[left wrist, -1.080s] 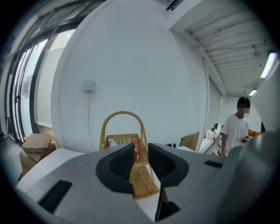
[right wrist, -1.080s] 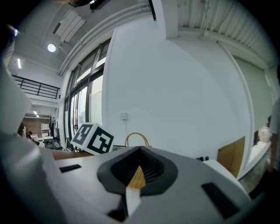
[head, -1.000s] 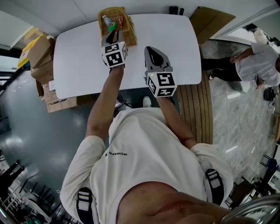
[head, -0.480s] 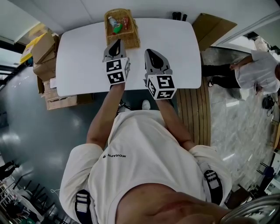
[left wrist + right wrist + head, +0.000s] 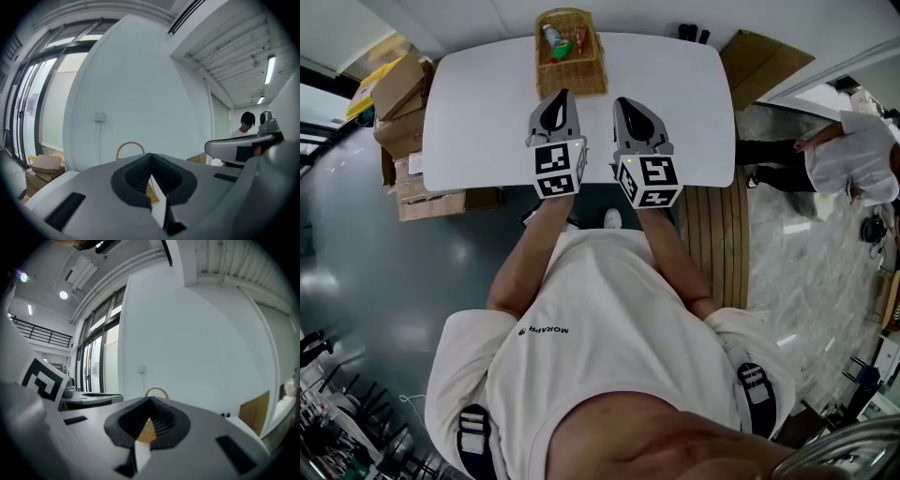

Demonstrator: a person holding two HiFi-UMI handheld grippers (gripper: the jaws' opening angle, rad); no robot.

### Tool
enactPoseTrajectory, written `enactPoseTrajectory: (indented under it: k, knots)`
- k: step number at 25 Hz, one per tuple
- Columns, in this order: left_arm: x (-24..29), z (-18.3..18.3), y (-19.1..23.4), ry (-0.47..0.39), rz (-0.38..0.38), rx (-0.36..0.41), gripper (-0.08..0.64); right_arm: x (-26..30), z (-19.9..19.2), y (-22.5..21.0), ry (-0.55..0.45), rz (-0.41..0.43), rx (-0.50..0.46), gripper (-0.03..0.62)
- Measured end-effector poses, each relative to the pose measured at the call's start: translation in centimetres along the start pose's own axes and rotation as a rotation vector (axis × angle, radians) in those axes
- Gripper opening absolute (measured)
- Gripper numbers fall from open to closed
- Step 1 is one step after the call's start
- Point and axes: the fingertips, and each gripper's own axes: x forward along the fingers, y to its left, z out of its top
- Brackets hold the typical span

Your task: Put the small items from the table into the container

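Note:
A wicker basket [image 5: 570, 58] with a hoop handle stands at the far middle of the white table [image 5: 469, 112]. Inside it lie a green-capped bottle [image 5: 553, 39] and a red item [image 5: 580, 39]. My left gripper [image 5: 562, 95] hovers just short of the basket, shut and empty. My right gripper [image 5: 622, 101] hangs beside it to the right, also shut with nothing in it. In the left gripper view the closed jaws [image 5: 151, 160] point at the basket handle [image 5: 130, 145]. The right gripper view shows its closed jaws [image 5: 151, 401] under the basket handle [image 5: 156, 391].
Cardboard boxes [image 5: 398, 89] are stacked off the table's left end. A cardboard sheet [image 5: 764, 52] leans at the right. A slatted wooden platform [image 5: 717, 234] lies right of me. A person [image 5: 853, 150] stands farther right. Two dark objects [image 5: 694, 35] sit beyond the table's far edge.
My left gripper has drawn back from over the basket toward me, and its jaws now stand shut and empty. The right gripper has stayed roughly in place.

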Motion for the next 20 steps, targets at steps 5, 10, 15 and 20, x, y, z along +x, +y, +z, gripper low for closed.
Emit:
enactPoseTrajectory:
  k: [5,10,15,20]
  knots:
    - [-1.5,0.9,-0.6,-0.038,0.004,0.028,0.003,0.0,0.1,0.3,0.003,0.002,-0.008,0.012]
    - [-2.8,1.7,-1.3,-0.059,-0.006,0.037,0.003,-0.2,0.1,0.7,0.003,0.003,-0.016,0.012]
    - [-3.8,2.5,-1.9,-0.076,-0.021,-0.003,0.003,-0.7,0.4,0.6,-0.002,-0.007,-0.026,0.012]
    - [-4.2,2.4,-2.1,-0.078,-0.024,-0.015,0.003,-1.1,0.4,0.6,-0.007,-0.014,-0.025,0.012]
